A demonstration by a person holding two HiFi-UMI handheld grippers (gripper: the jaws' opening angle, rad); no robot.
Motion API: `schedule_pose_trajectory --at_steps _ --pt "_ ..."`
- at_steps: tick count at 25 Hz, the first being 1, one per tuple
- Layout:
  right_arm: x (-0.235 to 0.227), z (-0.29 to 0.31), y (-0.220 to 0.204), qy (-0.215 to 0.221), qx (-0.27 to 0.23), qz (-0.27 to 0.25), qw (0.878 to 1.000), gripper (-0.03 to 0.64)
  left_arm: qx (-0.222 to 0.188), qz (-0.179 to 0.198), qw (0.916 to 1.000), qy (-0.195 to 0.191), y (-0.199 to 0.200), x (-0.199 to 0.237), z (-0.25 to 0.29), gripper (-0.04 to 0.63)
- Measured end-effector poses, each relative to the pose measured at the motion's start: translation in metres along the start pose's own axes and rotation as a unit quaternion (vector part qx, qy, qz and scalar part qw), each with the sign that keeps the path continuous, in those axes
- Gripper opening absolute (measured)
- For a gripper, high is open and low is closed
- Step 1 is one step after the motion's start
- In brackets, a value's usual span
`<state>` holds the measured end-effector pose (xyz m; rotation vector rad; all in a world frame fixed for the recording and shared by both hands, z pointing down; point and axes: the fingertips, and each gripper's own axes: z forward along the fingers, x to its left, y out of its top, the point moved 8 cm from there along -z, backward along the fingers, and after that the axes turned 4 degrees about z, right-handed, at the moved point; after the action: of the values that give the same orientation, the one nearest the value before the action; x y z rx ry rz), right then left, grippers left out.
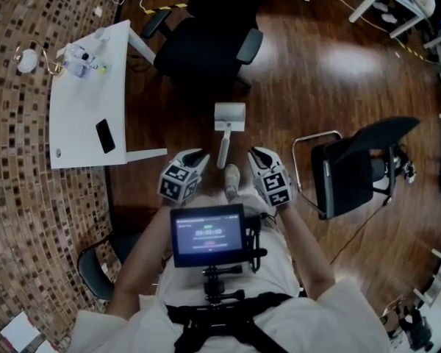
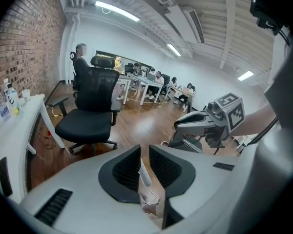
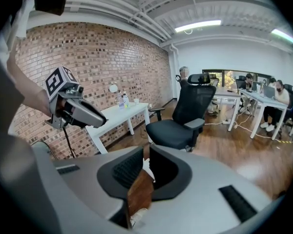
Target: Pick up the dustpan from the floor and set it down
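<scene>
Dustpan point(image 1: 228, 117) lies on the floor point(image 1: 294, 87) just ahead of and between the left gripper point(image 1: 196, 155) and right gripper point(image 1: 256, 154), both narrowly apart and empty; likely light, rigid plastic, best pinched by its slim handle point(image 1: 223, 150) pointing back toward them.

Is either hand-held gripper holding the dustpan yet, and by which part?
Nothing is held. The dustpan lies on the floor, its handle between the left hand-held gripper and the right hand-held gripper; both jaws are slightly apart and empty.
</scene>
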<state>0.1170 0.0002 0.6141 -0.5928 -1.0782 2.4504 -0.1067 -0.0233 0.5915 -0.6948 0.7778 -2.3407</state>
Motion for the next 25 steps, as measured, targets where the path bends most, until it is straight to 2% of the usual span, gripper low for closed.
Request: schedule_pose_trajectory --at_steps 3,15,25 --pt "-0.004 0.0 -0.007 0.007 0.007 -0.004 1.0 0.049 0.006 0.003 1.0 -0.005 0.0 -0.003 0.013 0.055" --pt "0.006 0.002 -0.009 0.017 0.033 -0.025 0.999 0.05 0.014 -0.026 0.9994 -0.016 -0.018 0.0 0.024 0.088" --pt "0.013 0.012 -0.007 0.007 0.037 0.001 0.999 0.049 0.066 -0.049 0.9963 -0.025 -0.027 0.011 0.055 0.154"
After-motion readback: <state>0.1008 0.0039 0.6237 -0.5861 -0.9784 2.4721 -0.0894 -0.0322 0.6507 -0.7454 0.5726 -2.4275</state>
